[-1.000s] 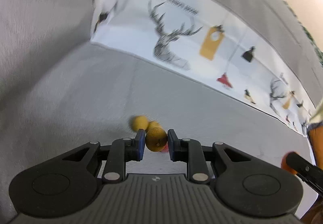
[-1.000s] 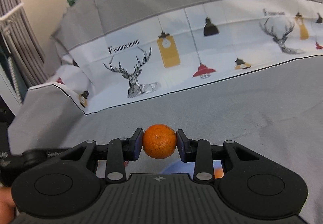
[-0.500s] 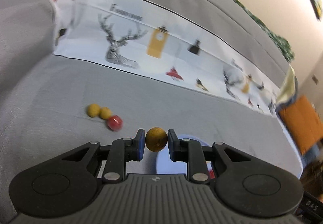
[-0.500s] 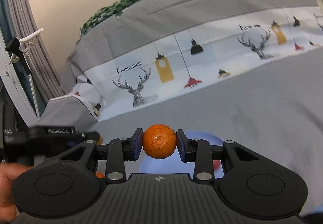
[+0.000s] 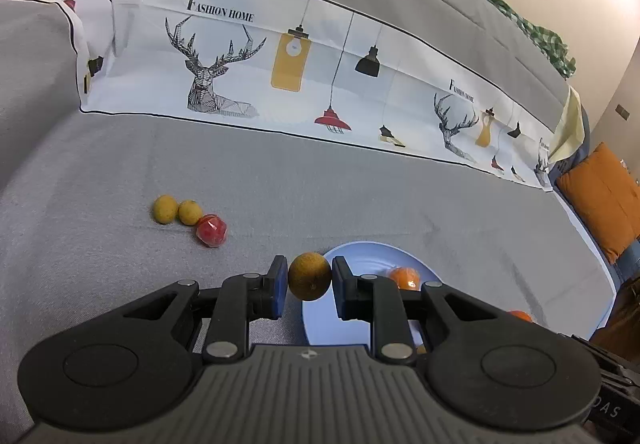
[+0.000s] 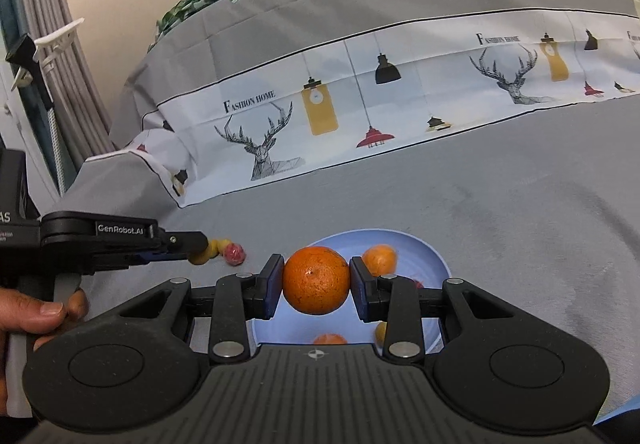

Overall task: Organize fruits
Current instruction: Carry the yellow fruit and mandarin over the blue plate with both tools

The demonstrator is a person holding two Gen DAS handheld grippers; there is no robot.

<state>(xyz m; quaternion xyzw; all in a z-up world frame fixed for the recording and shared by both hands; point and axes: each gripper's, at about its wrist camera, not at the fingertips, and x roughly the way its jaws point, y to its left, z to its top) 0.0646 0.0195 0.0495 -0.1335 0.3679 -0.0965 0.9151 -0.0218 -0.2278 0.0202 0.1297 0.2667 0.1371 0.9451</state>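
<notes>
**Both grippers loaded, poised at the plate**

We hold one fruit in each gripper. The left gripper [image 5: 308, 281] has its jaws closed narrowly on a small dull-yellow fruit [image 5: 310, 276], gripped across its middle so it cannot roll out. The right gripper [image 6: 316, 282] has its jaws a little wider, clamped on an orange [image 6: 316, 280], again across the widest part. Neither fruit touches the bed; both hang clear of it.

The blue plate [image 5: 360, 256] lies on the grey bed cover [image 5: 120, 164], towards the near edge of the bed. It already carries at least two oranges, one of them [image 6: 379, 259] near its far rim. We judge the plate to be the collecting place, which explains why both grippers point at it: the orange sits above the plate's middle, the yellow fruit just off its left rim.

Three fruits remain loose on the cover, left of the plate and apart from it: two yellow ones [image 5: 165, 209] touching each other, and a red one [image 5: 211, 230] beside them.

Room for moving: the cover is flat and bare beyond the plate up to the printed pillow band [image 5: 320, 64]. The two grippers are close side by side, so we think releases should go one at a time. The plate's rim is low; a dropped fruit could roll off towards the near edge.
</notes>
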